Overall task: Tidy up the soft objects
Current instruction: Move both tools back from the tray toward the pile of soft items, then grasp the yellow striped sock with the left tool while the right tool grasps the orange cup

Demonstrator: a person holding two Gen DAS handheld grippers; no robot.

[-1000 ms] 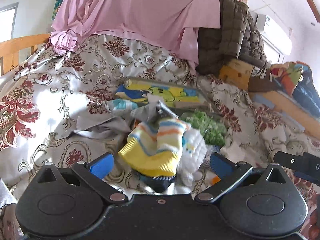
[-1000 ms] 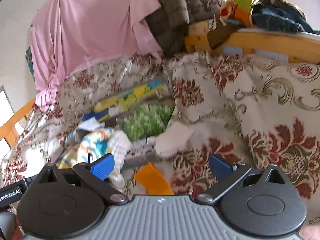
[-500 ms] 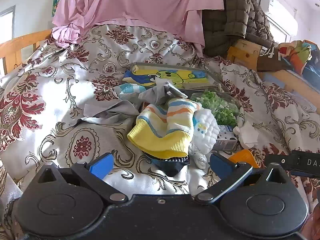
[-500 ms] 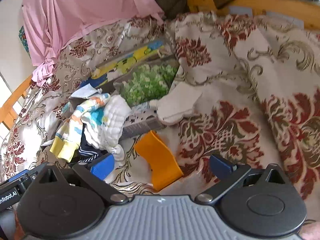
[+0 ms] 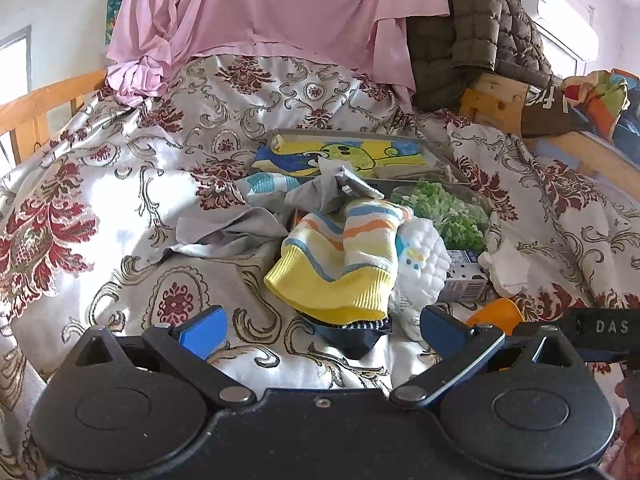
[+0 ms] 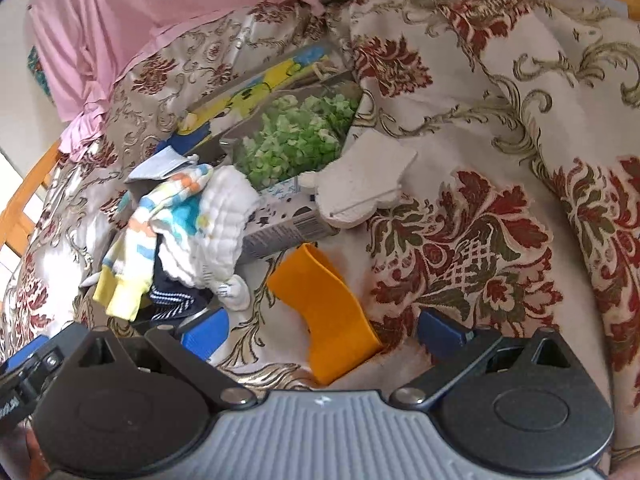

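Observation:
A pile of soft things lies on the floral bedspread (image 5: 120,208). A yellow striped knit piece (image 5: 344,256) lies on top, over a dark navy striped piece (image 5: 352,334), beside a white quilted cloth (image 5: 424,256). My left gripper (image 5: 324,326) is open and empty, just short of the pile. My right gripper (image 6: 324,330) is open, with its jaws on either side of an orange cloth (image 6: 328,312) on the bedspread, not closed on it. The pile shows in the right wrist view too: the striped piece (image 6: 160,216) and the white quilted cloth (image 6: 220,224).
A grey tray holds a yellow cartoon cloth (image 5: 352,156) and a green leafy cloth (image 5: 444,208). A small printed carton (image 6: 280,224) and a white mitten-shaped piece (image 6: 360,188) lie by the tray. Grey cloth (image 5: 224,232), pink sheet (image 5: 280,8), wooden bed rails (image 5: 36,100).
Both grippers have drawn back and lowered. The right one now looks down on the orange cloth, which lies between its open jaws. The pile has not moved.

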